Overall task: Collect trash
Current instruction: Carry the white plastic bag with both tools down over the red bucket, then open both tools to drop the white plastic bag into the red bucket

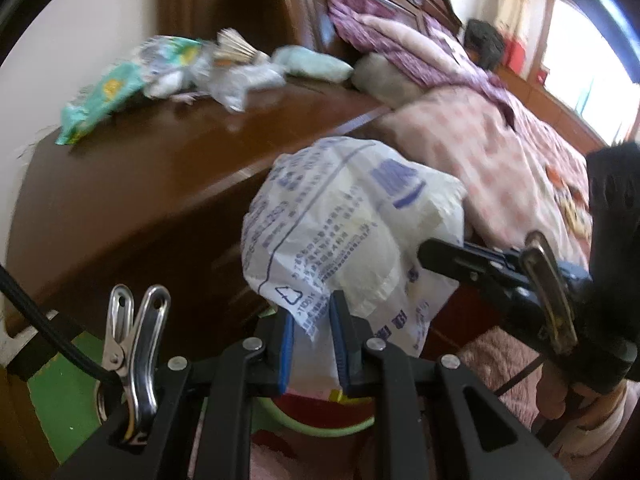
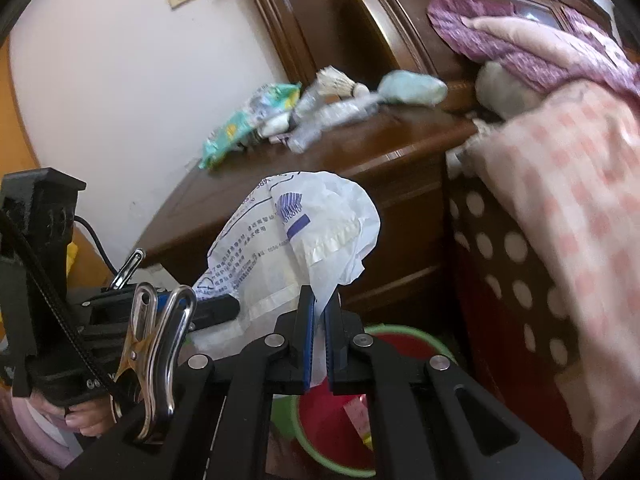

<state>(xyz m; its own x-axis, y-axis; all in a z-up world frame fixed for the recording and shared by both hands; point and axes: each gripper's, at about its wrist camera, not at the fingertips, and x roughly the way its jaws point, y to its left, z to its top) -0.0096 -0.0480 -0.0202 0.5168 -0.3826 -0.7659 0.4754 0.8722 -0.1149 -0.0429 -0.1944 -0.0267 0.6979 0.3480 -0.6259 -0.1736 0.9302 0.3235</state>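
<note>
A white plastic bag (image 1: 344, 216) with blue print hangs in the air in front of the wooden nightstand, held from two sides. My left gripper (image 1: 312, 344) is shut on its lower edge. My right gripper (image 2: 318, 340) is shut on another corner of the same bag (image 2: 304, 248). In the left wrist view the right gripper (image 1: 428, 254) comes in from the right side of the bag. In the right wrist view the left gripper (image 2: 228, 304) comes in from the left. Under the bag stands a green-rimmed bin (image 2: 404, 330) with a red liner, also low in the left wrist view (image 1: 316, 428).
The brown nightstand (image 1: 168, 152) carries a green wipes pack (image 1: 104, 96), crumpled clear plastic bottles (image 1: 232, 80), a shuttlecock (image 2: 336, 80) and a pale blue cloth (image 2: 412, 86). A bed with pink bedding (image 1: 496, 152) lies to the right, with its dotted side panel (image 2: 512, 276) close to the bin.
</note>
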